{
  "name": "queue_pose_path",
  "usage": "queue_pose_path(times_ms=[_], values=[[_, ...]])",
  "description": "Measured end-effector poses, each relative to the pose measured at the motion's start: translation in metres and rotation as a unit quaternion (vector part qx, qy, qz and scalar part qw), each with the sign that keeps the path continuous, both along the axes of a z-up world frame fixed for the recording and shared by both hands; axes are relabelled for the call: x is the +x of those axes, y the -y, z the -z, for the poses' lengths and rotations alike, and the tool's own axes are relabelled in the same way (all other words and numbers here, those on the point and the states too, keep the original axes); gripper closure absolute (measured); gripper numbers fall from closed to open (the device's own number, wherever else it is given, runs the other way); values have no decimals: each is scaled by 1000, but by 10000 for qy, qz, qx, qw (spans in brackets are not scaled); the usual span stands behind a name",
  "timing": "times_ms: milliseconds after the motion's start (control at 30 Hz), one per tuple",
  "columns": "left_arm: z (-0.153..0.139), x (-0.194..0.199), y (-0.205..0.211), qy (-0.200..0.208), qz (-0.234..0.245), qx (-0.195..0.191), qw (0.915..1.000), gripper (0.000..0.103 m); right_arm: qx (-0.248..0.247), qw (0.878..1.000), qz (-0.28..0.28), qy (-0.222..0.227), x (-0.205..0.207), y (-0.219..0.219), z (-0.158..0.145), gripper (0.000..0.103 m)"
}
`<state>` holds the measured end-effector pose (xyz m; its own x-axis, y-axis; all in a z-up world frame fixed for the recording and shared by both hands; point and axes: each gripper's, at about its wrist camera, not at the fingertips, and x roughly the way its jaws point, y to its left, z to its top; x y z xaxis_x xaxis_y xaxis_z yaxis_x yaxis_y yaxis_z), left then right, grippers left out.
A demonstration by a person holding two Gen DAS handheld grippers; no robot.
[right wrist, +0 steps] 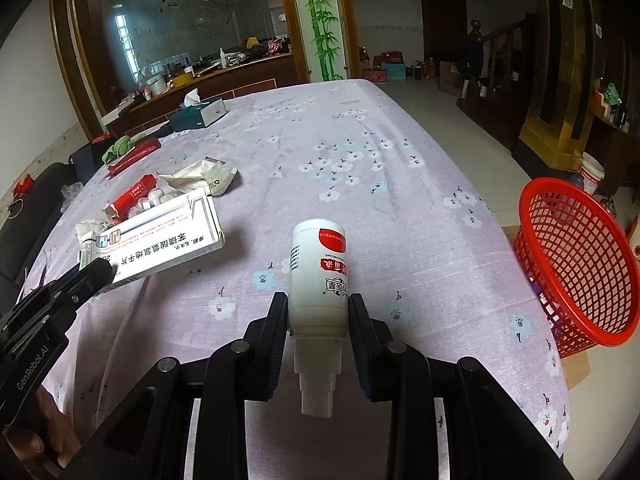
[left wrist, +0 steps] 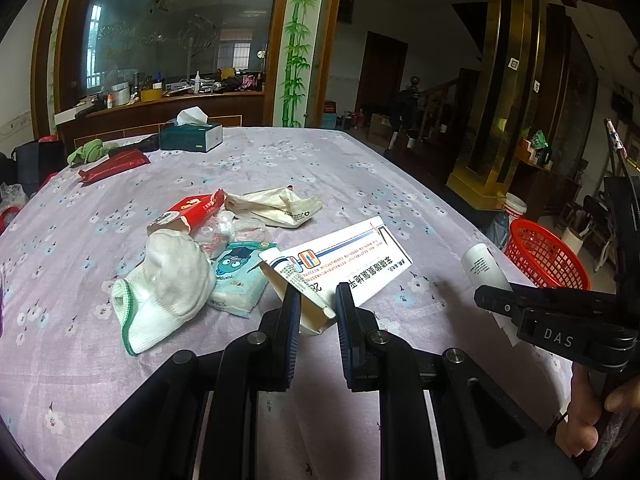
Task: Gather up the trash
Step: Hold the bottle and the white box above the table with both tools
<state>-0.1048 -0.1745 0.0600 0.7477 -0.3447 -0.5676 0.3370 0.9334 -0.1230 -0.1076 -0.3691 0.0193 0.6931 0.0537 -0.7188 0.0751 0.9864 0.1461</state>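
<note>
Several scraps left heaped at left: white knitted sock, teal tissue pack, red wrapper. Left gripper clamped on small cream carton; right gripper clamped on white plastic bottle. Red mesh basket far right, seemingly empty. Barely begun.

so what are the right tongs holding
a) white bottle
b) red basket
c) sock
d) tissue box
a: the right tongs are shut on the white bottle, its nozzle pointing back toward the camera; the red basket stands off the table's right edge.
</note>
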Motion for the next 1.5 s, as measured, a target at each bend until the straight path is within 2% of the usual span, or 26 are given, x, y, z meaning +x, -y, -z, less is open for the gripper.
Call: queue_pose_path(times_ms=[1100,1500], values=[[1,-1,3,-25,26,-4,10000,86,-249,9996,102,-20,-3,-1,5,71],[6,-2,8,-56,52,26,10000,86,-178,9998,117,25,-8,2,1,71]])
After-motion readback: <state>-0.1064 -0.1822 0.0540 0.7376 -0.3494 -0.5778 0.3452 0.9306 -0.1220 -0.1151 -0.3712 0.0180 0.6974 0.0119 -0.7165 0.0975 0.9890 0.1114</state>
